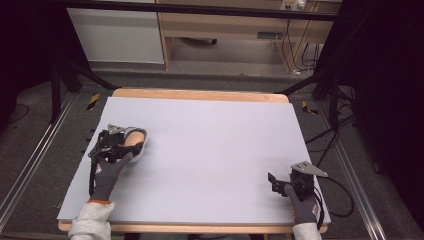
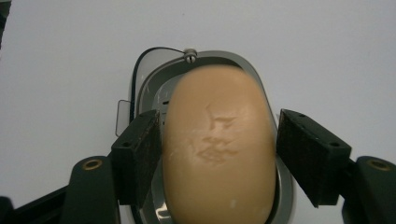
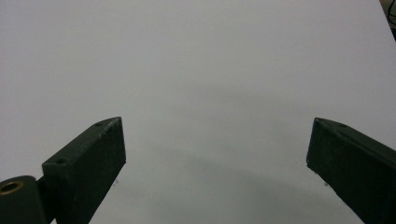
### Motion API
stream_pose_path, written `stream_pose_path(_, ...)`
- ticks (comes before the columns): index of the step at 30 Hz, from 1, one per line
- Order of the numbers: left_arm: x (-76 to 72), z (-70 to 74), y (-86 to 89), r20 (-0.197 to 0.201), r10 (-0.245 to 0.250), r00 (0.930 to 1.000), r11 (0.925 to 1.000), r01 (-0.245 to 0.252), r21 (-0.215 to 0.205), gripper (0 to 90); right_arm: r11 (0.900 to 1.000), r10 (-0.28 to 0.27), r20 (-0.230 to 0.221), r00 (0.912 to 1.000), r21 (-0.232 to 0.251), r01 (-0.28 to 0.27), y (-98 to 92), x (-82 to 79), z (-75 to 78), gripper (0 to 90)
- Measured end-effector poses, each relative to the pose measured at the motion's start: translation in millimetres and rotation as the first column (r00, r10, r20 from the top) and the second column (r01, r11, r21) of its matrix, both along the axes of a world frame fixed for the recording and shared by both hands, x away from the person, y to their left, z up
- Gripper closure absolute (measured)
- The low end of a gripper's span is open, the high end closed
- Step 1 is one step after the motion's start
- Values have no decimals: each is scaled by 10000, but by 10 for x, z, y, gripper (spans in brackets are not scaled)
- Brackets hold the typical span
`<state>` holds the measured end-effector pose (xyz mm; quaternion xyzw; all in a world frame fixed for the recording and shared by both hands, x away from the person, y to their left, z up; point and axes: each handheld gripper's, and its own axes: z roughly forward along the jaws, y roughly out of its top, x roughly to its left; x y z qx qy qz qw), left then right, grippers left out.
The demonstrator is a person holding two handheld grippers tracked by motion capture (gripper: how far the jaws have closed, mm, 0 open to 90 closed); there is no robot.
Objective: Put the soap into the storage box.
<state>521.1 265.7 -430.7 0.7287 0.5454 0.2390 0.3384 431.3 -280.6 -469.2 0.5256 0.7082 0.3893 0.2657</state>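
on table (image 1: 210,130), left hand-held gripper (image 2: 217,144) straddling soap (image 2: 217,149), barely touching, right hand-held gripper (image 3: 217,154) spread wide

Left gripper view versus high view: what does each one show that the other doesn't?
The left gripper view alone shows the marks pressed into the soap, the screw at the dish rim, and a gap between the soap and one pad. The high view alone shows the right tool, open, at the table's near right. Both show the left tool astride the soap in its dish.
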Motion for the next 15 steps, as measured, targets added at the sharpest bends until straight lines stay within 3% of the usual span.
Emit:
stream_pose_path(10,-36,66,-40,220,-233,9995,9996,236,-132,304,10000,-1,3,10000,-14,1,2,1,-1,48)
stream_pose_path(15,-98,151,-134,515,-574,9970,9977,591,-319,309,10000,-1,-19,10000,49,1,-1,-3,4,48)
